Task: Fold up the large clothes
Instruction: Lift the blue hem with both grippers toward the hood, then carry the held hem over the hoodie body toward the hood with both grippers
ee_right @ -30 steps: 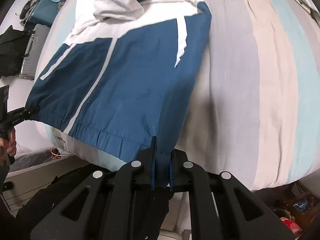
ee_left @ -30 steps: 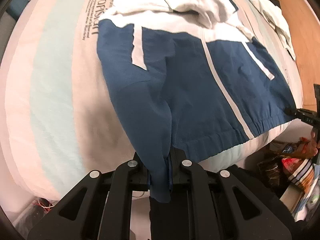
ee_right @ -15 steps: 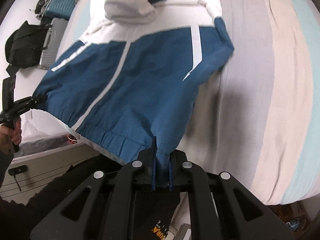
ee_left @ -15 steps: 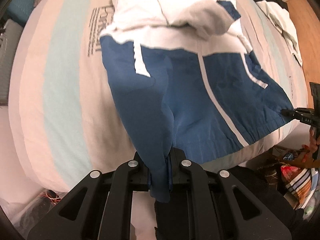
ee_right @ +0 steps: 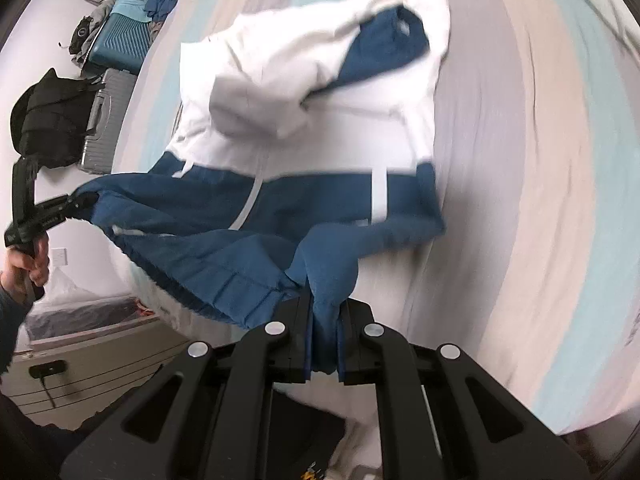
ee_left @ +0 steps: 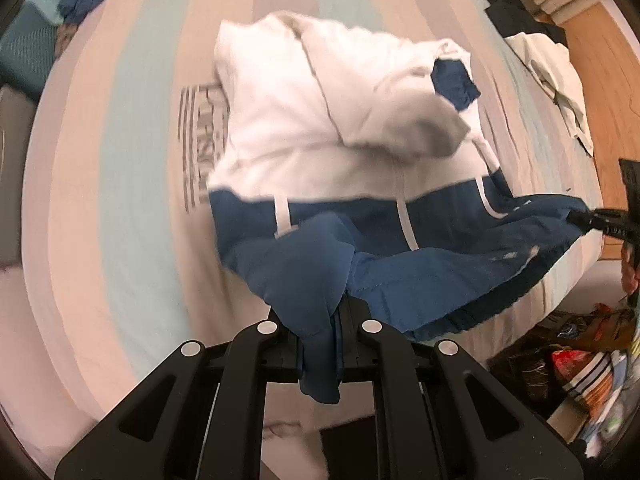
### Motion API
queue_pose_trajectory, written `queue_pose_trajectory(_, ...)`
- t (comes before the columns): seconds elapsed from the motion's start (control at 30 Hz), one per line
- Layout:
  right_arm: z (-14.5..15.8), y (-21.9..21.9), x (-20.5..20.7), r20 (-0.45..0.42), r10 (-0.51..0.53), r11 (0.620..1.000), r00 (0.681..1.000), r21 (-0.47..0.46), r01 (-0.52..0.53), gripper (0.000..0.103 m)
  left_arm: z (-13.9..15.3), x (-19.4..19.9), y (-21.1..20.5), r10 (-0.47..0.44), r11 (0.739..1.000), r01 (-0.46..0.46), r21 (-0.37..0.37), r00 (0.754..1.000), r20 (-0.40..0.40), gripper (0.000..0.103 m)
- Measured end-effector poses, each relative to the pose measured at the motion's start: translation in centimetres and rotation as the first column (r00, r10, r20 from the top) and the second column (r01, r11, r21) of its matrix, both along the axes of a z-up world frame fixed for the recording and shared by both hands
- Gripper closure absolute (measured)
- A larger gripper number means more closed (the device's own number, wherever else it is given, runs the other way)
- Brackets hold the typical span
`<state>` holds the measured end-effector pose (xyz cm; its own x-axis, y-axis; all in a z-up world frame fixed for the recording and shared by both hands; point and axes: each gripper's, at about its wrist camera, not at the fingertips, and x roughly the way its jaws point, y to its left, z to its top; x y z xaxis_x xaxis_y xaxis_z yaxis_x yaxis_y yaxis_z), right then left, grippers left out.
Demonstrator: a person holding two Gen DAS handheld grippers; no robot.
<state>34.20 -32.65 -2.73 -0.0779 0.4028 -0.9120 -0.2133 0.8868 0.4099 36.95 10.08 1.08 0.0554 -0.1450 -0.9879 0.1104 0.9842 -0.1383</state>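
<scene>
Pinching the blue-and-white jacket (ee_left: 320,184) hem, the left gripper (ee_left: 320,344) and right gripper (ee_right: 324,340) were clamped on it, lifted off the striped bed (ee_left: 120,200) toward twelve o'clock.

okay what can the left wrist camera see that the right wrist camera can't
Only the left wrist view shows the wooden floor, the pale cloth at the bed's far edge and the striped bag clutter.

Only the right wrist view shows the teal suitcase, the grey suitcase, the black bag and the person's hand.

Both show the blue and white jacket on the striped bed, its hem pinched by the left gripper and right gripper.
</scene>
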Motion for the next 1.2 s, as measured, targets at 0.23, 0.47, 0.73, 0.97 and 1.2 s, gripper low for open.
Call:
queue_pose_trajectory(0.23, 1.2, 1.3, 5.0, 0.083, -0.009, 0.998, 0.997, -0.062, 0.014, 0.096, 0.2, 3.9, -0.3, -0.061, 0.998, 0.06, 0.021, 0.996, 0.062, 0.094)
queue_pose_trajectory(0.47, 2.1, 2.2, 9.1, 0.134, -0.029, 0.997, 0.991, -0.071, 0.038, 0.096, 0.6, 7.6, 0.4, -0.074, 0.997, 0.072, 0.027, 0.992, 0.105, 0.094)
queue_pose_trajectory(0.73, 3.3, 3.0, 13.2, 0.171, -0.032, 0.994, 0.985, -0.098, 0.049, 0.096, 1.2, 12.4, 0.7, -0.076, 0.997, 0.075, 0.018, 0.985, 0.157, 0.094)
queue_pose_trajectory(0.97, 3.2, 3.9, 17.9, 0.204, -0.039, 0.992, 0.978, -0.109, 0.062, 0.096, -0.9, 18.4, 1.4, -0.052, 0.998, 0.048, 0.026, 0.984, 0.171, 0.094)
queue_pose_trajectory(1.2, 0.2, 4.2, 23.4, 0.192, -0.064, 0.987, 0.979, -0.136, 0.091, 0.096, -3.9, 24.5, 2.0, -0.021, 1.0, 0.021, -0.001, 0.988, 0.154, 0.094)
